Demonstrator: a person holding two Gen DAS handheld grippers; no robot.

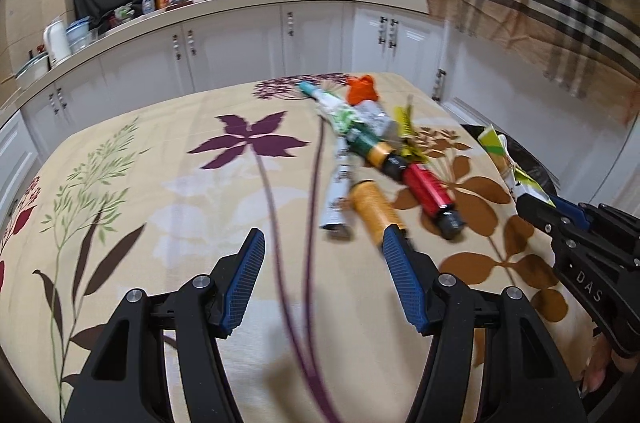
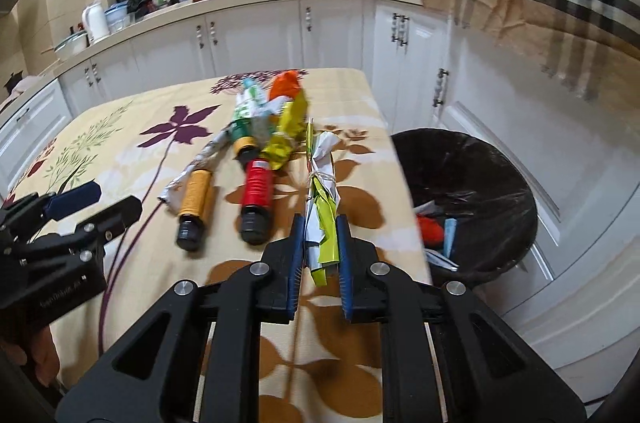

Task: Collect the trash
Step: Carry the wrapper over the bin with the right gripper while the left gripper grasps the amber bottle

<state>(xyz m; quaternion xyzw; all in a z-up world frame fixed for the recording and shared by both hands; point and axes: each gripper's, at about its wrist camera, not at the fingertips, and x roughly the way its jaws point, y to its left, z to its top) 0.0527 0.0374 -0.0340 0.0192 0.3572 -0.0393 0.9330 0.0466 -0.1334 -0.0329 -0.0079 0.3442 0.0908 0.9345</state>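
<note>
**Trash collection: partly done, one piece in transit, most still lying on the worktop**

Item in hand: the right gripper [image 2: 318, 255] is clamping a crumpled yellow-green and silver wrapper bundle [image 2: 322, 223], tied with a band, with a thin stick running through it. The bundle is hanging over the right edge of the worktop [image 2: 120, 127], near the bin but not yet above it.

Bin: a black-lined trash bin [image 2: 472, 159] is standing on the floor just right of the worktop. It is already holding a red piece, a pale blue piece and some white scraps, so some collecting is evidently done.

Remaining on the worktop, grouped toward the right and far side:
- orange bottle [image 1: 374, 213] with a dark cap, nearest the left gripper
- red bottle [image 1: 430, 193] just right of it
- green-and-yellow bottle [image 1: 370, 143] behind those
- long white tube or wrapper [image 1: 338, 179] lying beside the orange bottle
- orange crumpled bag [image 1: 362, 89] at the far end
- yellow foil wrapper [image 2: 286, 137] among the pile

Left gripper [image 1: 324, 281]: its jaws are standing apart with nothing between them, pointing toward the orange bottle, not touching it.

Judgement: the job is sitting short of halfway; the held bundle needs dropping, then roughly six pieces are waiting.
</note>
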